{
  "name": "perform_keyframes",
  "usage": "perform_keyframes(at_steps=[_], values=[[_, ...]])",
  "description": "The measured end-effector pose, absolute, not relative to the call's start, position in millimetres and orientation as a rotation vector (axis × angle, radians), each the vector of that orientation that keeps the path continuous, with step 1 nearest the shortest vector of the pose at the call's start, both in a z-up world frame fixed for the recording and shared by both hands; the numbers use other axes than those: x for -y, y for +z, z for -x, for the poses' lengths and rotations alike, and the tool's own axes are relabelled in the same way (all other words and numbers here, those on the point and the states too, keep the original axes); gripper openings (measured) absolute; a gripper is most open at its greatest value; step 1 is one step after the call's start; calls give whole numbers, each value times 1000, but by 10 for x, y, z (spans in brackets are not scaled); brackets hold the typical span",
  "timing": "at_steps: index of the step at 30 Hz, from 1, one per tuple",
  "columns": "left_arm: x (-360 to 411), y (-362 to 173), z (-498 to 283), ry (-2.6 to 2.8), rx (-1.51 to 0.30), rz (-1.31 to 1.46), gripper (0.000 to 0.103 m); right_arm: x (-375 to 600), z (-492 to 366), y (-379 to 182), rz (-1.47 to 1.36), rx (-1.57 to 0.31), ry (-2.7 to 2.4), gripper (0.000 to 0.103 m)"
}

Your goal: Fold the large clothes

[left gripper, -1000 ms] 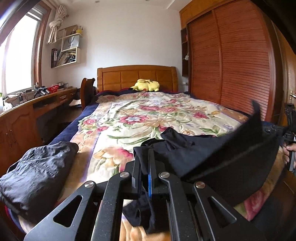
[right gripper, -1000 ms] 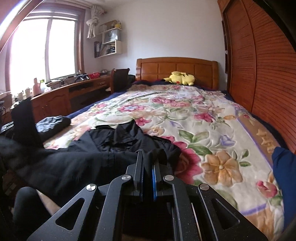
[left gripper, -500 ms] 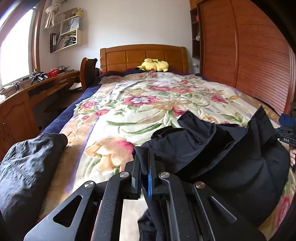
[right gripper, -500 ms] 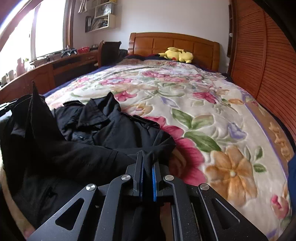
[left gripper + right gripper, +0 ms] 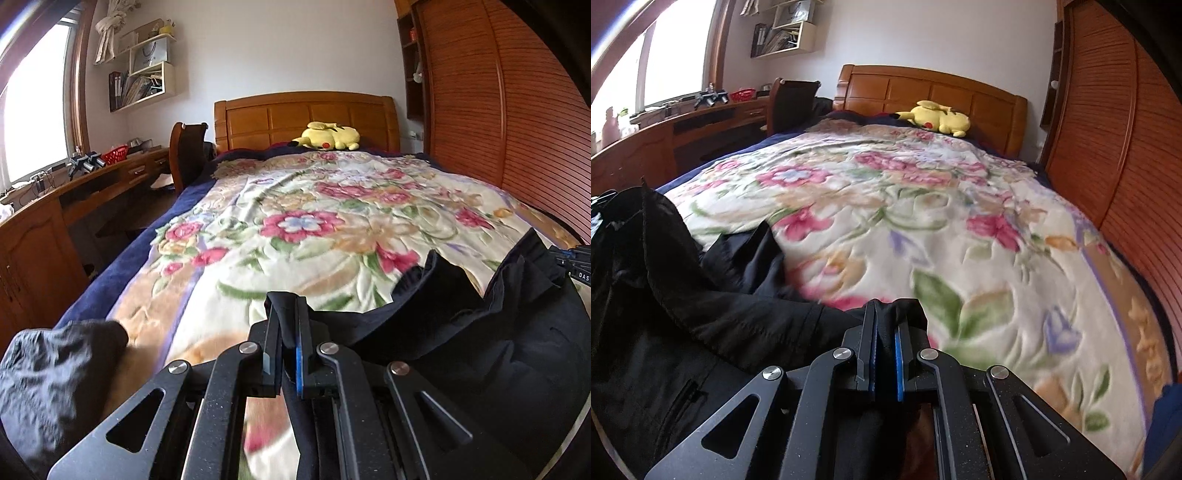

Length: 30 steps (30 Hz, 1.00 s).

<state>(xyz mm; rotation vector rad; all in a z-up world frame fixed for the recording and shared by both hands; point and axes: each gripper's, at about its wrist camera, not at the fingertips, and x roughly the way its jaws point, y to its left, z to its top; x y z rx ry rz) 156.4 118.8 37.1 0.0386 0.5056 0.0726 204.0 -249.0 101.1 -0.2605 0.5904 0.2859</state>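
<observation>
A large black shirt [image 5: 480,343] lies bunched at the near end of a bed with a floral blanket [image 5: 314,221]. My left gripper [image 5: 286,325] is shut on one edge of the shirt, and the cloth runs right from it. My right gripper [image 5: 886,325] is shut on another edge, with the shirt [image 5: 665,295] piled to its left. The right gripper's tip [image 5: 572,262] shows at the right edge of the left wrist view, beyond the shirt. The shirt's lower part is hidden under both grippers.
A second dark garment [image 5: 55,373] lies bundled at the bed's near left corner. A yellow plush toy [image 5: 327,136] rests by the wooden headboard [image 5: 306,114]. A wooden desk [image 5: 74,206] and chair [image 5: 186,155] stand left of the bed. A slatted wardrobe [image 5: 509,110] lines the right side.
Both grippers have moved forward and lower over the bed, carrying the shirt's held edges with them. The shirt has bunched up between them. Both stayed shut.
</observation>
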Motion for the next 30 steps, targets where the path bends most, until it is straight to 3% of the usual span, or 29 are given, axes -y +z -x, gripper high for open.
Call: perform_keyframes(at_steps=[12,14,15,17,18,19,21,23,24,30], values=[[-1311,275,-2105,92,-555,-10,5,2198,-2609,898,282,-595,193,7],[-1268,226,-2070,89,-564,-37,12,2155,-2618,876,285,-598,194,9],[-1252,217,-2043,87,-563,-47,15,2143,-2586,883,275,-594,195,15],[-1235,229,-1973,88,-553,-57,39,2199,-2605,946,248,-585,180,38],[-1240,244,-1920,75,-548,-48,43,2252,-2617,972,218,-578,182,63],[-1239,260,-1882,62,-548,-42,45,2324,-2630,1006,178,-575,198,75],[-1223,287,-1804,48,-555,-41,53,2419,-2570,1090,146,-563,182,75],[-1195,309,-1695,30,-549,-37,76,2453,-2501,1110,162,-564,166,75],[-1170,318,-1619,15,-546,-27,80,2465,-2451,1114,163,-568,177,75],[-1009,252,-1170,-39,-565,10,81,2482,-2163,987,214,-629,235,75]])
